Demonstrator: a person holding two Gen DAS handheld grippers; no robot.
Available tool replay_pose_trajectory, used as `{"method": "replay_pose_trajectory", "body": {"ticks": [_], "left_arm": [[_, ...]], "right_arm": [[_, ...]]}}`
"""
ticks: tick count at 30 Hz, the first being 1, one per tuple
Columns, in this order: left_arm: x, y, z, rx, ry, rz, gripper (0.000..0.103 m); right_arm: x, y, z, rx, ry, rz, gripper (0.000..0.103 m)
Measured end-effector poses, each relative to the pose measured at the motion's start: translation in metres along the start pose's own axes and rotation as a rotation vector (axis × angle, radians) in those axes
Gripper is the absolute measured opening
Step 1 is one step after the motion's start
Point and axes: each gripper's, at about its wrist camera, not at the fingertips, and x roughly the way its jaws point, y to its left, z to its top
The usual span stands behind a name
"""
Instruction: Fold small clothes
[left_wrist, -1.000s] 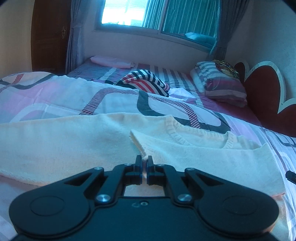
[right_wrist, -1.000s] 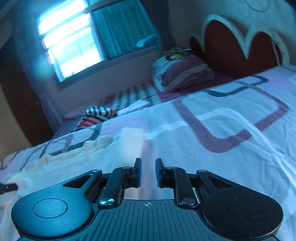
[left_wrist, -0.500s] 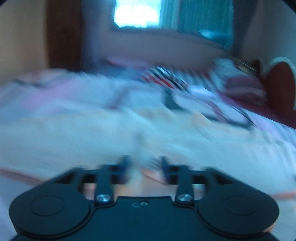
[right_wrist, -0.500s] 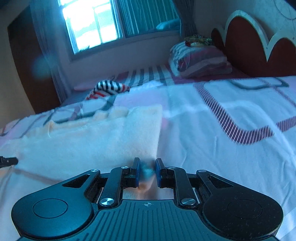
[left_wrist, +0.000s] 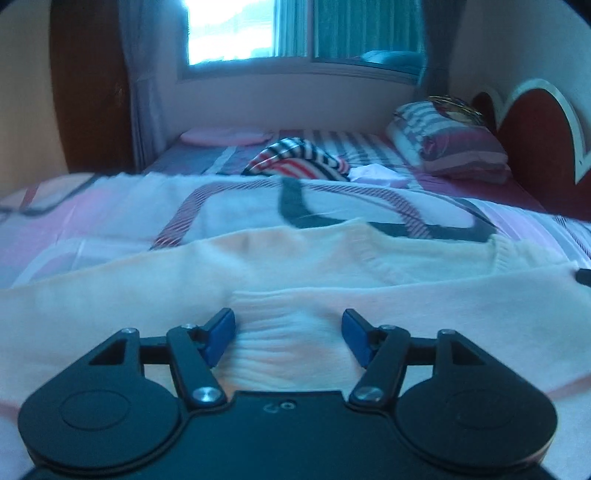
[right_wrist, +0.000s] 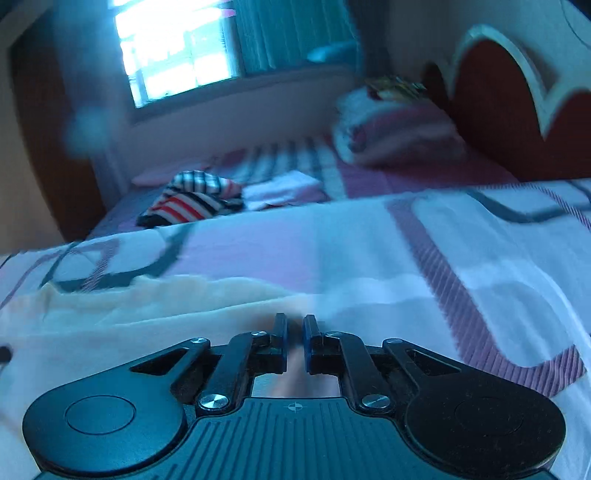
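Cream knit sweater is lying spread across the bed's patterned quilt, folded over itself, with both tongs working its near edge. Left tongs are standing wide apart, blue pads clear of the cloth, a ribbed band of the sweater lying loose between them. Right tongs have just been closing and are now standing narrow, pads nearly together, with a fold of the cream fabric sitting in the slim gap; whether the pads are actually pinching it is hard to tell through the blur. Beyond the sweater, the quilt's grey and maroon bands are running toward a red, white and black striped garment bunched on the striped sheet. A striped pillow is resting against the scalloped red headboard, and daylight is coming through the curtained window behind the bed.
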Motion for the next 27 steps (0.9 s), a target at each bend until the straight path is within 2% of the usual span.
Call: {"method": "replay_pose_trajectory", "body": {"ticks": [1,4,7,8,9,10,12,14,16,18,19,20,22,24,25,27], "left_arm": [[-0.004,0.002,0.001,-0.009,-0.002,0.001,0.059],[-0.026,-0.003,0.002,0.004,-0.046,-0.025,0.061],[-0.024,-0.016,-0.006,0.044,-0.003,-0.032,0.064],[-0.016,-0.019,-0.01,0.057,0.032,-0.03,0.066],[-0.016,-0.021,-0.015,0.075,0.003,-0.018,0.068],[-0.016,-0.022,-0.016,0.081,-0.003,-0.013,0.068],[-0.019,-0.018,-0.012,0.071,0.005,-0.023,0.068],[-0.034,-0.004,-0.012,0.046,-0.031,-0.024,0.068],[-0.05,0.024,-0.019,-0.009,-0.05,-0.021,0.069],[-0.067,0.063,-0.027,-0.065,-0.051,0.007,0.067],[-0.075,0.087,-0.033,-0.091,-0.049,0.037,0.066],[-0.082,0.113,-0.039,-0.122,-0.048,0.079,0.063],[-0.097,0.174,-0.051,-0.224,-0.057,0.188,0.056],[-0.109,0.239,-0.063,-0.378,-0.05,0.279,0.055],[-0.114,0.269,-0.069,-0.457,-0.045,0.301,0.053],[-0.121,0.315,-0.079,-0.577,-0.035,0.317,0.045]], "right_arm": [[-0.003,0.0,0.003,-0.007,0.002,0.0,0.008],[-0.037,0.01,0.0,-0.043,-0.051,0.023,0.008],[-0.059,0.029,-0.021,-0.077,-0.027,0.045,0.008],[-0.057,0.037,-0.03,-0.091,0.001,0.037,0.008],[-0.049,0.043,-0.039,-0.104,0.045,0.016,0.007],[-0.05,0.048,-0.047,-0.118,0.016,-0.009,0.008],[-0.045,0.06,-0.045,-0.126,0.02,-0.063,0.008],[-0.053,0.066,-0.04,-0.082,-0.008,-0.071,0.008],[-0.069,0.073,-0.04,-0.042,-0.046,-0.055,0.008],[-0.084,0.082,-0.044,-0.045,-0.046,-0.064,0.01],[-0.089,0.087,-0.047,-0.049,-0.039,-0.065,0.015],[-0.093,0.091,-0.052,-0.053,-0.03,-0.063,0.029],[-0.102,0.105,-0.063,-0.063,-0.011,-0.068,0.047],[-0.111,0.119,-0.075,-0.057,-0.005,-0.048,0.047],[-0.111,0.125,-0.08,-0.038,-0.003,-0.039,0.047],[-0.112,0.139,-0.088,0.001,0.002,-0.032,0.047]]}}
